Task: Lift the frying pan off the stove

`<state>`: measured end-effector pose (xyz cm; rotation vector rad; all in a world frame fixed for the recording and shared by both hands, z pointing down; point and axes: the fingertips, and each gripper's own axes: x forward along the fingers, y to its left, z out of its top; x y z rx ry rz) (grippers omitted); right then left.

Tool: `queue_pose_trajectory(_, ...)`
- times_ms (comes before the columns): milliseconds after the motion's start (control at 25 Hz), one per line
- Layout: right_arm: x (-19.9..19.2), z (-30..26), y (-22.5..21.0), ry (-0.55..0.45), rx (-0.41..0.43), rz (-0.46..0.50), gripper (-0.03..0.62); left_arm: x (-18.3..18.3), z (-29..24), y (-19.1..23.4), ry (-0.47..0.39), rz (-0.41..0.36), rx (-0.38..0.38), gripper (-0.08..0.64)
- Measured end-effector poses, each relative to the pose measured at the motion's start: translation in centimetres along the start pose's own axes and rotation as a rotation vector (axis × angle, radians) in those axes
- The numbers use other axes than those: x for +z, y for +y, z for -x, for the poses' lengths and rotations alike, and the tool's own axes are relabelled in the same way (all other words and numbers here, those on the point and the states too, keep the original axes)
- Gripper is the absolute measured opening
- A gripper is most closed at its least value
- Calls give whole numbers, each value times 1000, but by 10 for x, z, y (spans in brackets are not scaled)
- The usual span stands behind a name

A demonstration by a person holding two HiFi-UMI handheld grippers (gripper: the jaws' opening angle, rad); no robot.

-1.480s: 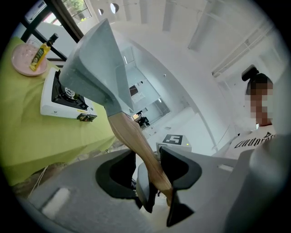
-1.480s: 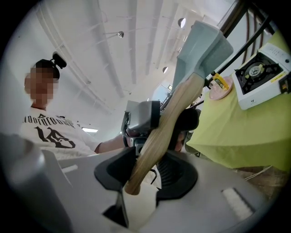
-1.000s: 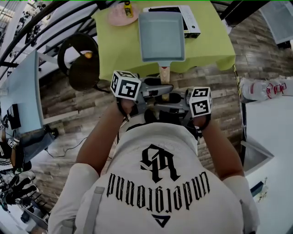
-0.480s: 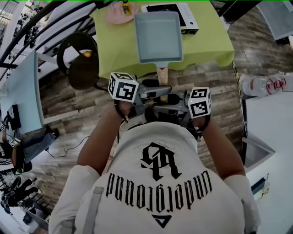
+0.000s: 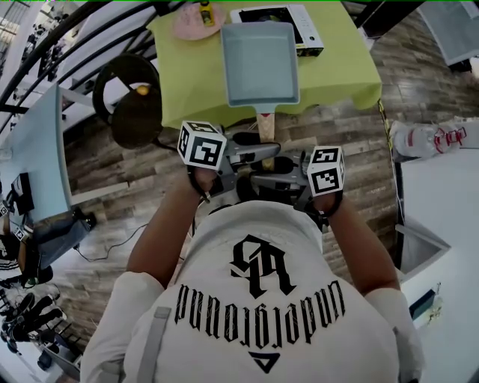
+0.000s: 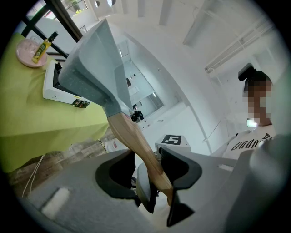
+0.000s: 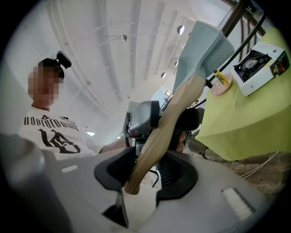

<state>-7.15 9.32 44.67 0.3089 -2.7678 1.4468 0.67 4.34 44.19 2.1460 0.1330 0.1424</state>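
Observation:
A grey rectangular frying pan [image 5: 260, 63] with a wooden handle [image 5: 266, 123] hangs above the green table, in front of the white portable stove [image 5: 299, 22]. My left gripper [image 5: 263, 149] comes in from the left and is shut on the handle near its end. My right gripper [image 5: 260, 178] comes in from the right and is shut on the handle too. In the left gripper view the handle [image 6: 136, 141] runs between the left gripper's [image 6: 157, 189] jaws up to the pan [image 6: 93, 63]. In the right gripper view the handle [image 7: 163, 127] crosses the right gripper's [image 7: 141, 177] jaws, with its end showing below.
The green table [image 5: 337, 71] also holds a pink plate [image 5: 191, 22] with a yellow bottle [image 5: 204, 13] at its far left. A black round chair [image 5: 133, 105] stands left of the table. A white counter [image 5: 441, 217] lies to the right.
The pan and both grippers sit slightly further left in the head view. Both grippers keep their hold on the handle.

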Motion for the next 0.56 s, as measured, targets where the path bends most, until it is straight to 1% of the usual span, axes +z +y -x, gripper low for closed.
queue_pose_trajectory(120, 2, -2, 4, -7, -5, -13, 149, 0, 1, -2, 3, 6, -3, 189)
queue_pose_trajectory(320, 16, 3, -8, -7, 0, -20, 149, 14, -5, 9, -4, 10, -8, 189)
queue_pose_trajectory(400, 12, 2, -5, -9, 0, -15, 149, 11, -4, 6, -4, 7, -8, 189)
queue_pose_trajectory(560, -7, -2, 10, -3, -6, -9, 149, -9, 2, -8, -1, 3, -10, 189)
